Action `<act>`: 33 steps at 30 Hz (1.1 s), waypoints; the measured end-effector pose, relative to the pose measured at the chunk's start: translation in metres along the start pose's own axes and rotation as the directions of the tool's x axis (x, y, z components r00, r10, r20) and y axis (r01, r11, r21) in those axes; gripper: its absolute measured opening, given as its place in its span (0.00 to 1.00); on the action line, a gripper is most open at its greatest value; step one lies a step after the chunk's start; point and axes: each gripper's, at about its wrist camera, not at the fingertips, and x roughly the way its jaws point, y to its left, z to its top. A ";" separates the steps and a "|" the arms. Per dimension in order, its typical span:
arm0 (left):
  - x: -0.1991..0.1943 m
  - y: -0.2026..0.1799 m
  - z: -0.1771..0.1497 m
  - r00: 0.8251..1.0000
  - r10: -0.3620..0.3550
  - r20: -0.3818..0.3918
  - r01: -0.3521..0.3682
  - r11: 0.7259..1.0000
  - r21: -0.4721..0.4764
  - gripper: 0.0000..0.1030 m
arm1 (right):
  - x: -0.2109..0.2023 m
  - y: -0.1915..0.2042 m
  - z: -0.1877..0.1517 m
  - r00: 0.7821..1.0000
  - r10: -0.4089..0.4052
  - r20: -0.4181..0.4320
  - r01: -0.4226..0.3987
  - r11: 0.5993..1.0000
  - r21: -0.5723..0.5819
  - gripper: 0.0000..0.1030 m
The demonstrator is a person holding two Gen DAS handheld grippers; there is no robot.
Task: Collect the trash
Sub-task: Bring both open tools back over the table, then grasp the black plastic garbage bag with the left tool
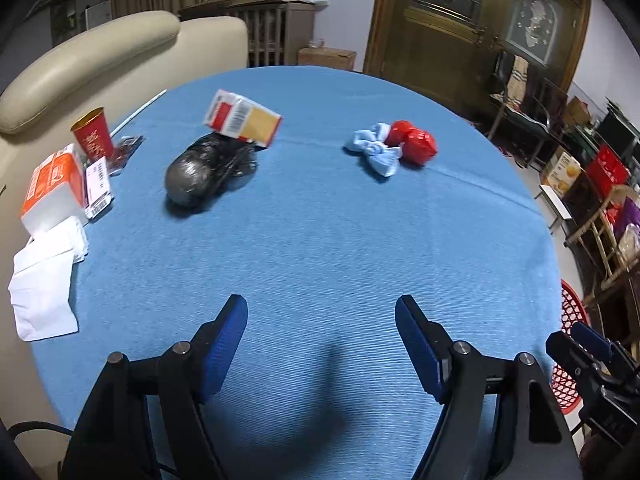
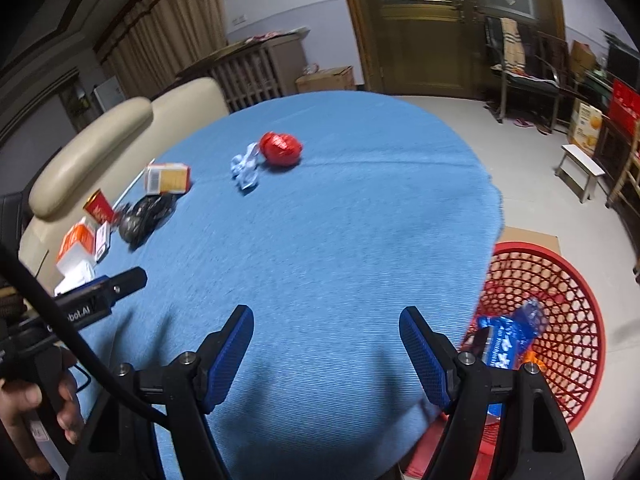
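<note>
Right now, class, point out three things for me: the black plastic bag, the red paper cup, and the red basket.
black plastic bag [image 1: 202, 178], left wrist view, on its shiny rounded bulge.
red paper cup [image 1: 94, 139], left wrist view, on its printed side wall.
red basket [image 2: 568, 312], right wrist view, on its bare lattice wall.

Black bag [image 1: 208, 174] bulging at ten o'clock, carton [image 1: 242, 118] tilted atop it, crumpled blue wrapper [image 1: 376, 150] touching red wrapper [image 1: 414, 142] at one o'clock, red basket [image 2: 560, 304] holding blue packet [image 2: 508, 336] at four o'clock

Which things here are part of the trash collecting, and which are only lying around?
Job: black bag, carton, blue wrapper, red wrapper, red basket, blue packet already inside.

Lying about: sofa, stool, cardboard box.
</note>
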 end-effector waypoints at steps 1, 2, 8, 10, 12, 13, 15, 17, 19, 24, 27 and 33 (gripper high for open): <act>0.001 0.003 0.000 1.000 0.004 -0.002 -0.004 1.000 -0.003 0.75 | 0.003 0.003 0.000 1.000 0.003 -0.007 -0.003 1.000 -0.006 0.76; 0.002 0.006 0.000 1.000 0.008 -0.004 -0.008 1.000 -0.007 0.75 | 0.005 0.005 0.000 1.000 0.005 -0.011 -0.005 1.000 -0.010 0.76; 0.013 0.020 0.002 1.000 0.025 -0.019 -0.026 0.999 -0.029 0.75 | 0.018 0.015 -0.001 0.999 0.013 -0.037 -0.014 1.000 -0.026 0.76; 0.016 0.025 0.004 0.999 0.031 -0.020 -0.032 0.999 -0.034 0.75 | 0.020 0.015 -0.001 0.999 0.014 -0.042 -0.016 1.000 -0.026 0.76; 0.018 0.032 0.007 0.999 0.037 -0.013 -0.037 0.998 -0.048 0.75 | 0.022 0.016 -0.001 0.999 0.014 -0.048 -0.016 1.000 -0.026 0.76; 0.019 0.036 0.009 0.999 0.041 -0.012 -0.042 0.998 -0.055 0.75 | 0.023 0.016 -0.001 0.999 0.014 -0.050 -0.015 1.000 -0.027 0.76; 0.023 0.044 0.016 0.999 0.051 -0.009 -0.051 0.997 -0.061 0.75 | 0.026 0.016 0.000 0.999 0.015 -0.052 -0.017 1.000 -0.023 0.76; 0.026 0.051 0.024 0.998 0.067 0.000 -0.067 0.996 -0.067 0.75 | 0.028 0.016 0.000 0.998 0.017 -0.053 -0.018 1.000 -0.018 0.76; 0.028 0.059 0.035 0.998 0.067 0.012 -0.066 0.995 -0.075 0.75 | 0.030 0.017 0.001 0.998 0.023 -0.053 -0.023 1.000 -0.016 0.76; 0.046 0.080 0.066 0.993 0.113 0.025 -0.110 0.987 -0.116 0.75 | 0.038 0.020 0.004 0.997 0.042 -0.059 -0.043 0.999 -0.014 0.76; 0.061 0.084 0.081 0.992 0.122 0.018 -0.119 0.987 -0.108 0.75 | 0.041 0.020 0.005 0.997 0.049 -0.060 -0.050 0.999 -0.012 0.76; 0.091 0.091 0.101 0.987 0.160 -0.016 -0.161 0.981 -0.104 0.75 | 0.050 0.015 0.008 0.996 0.057 -0.074 -0.056 0.998 0.017 0.76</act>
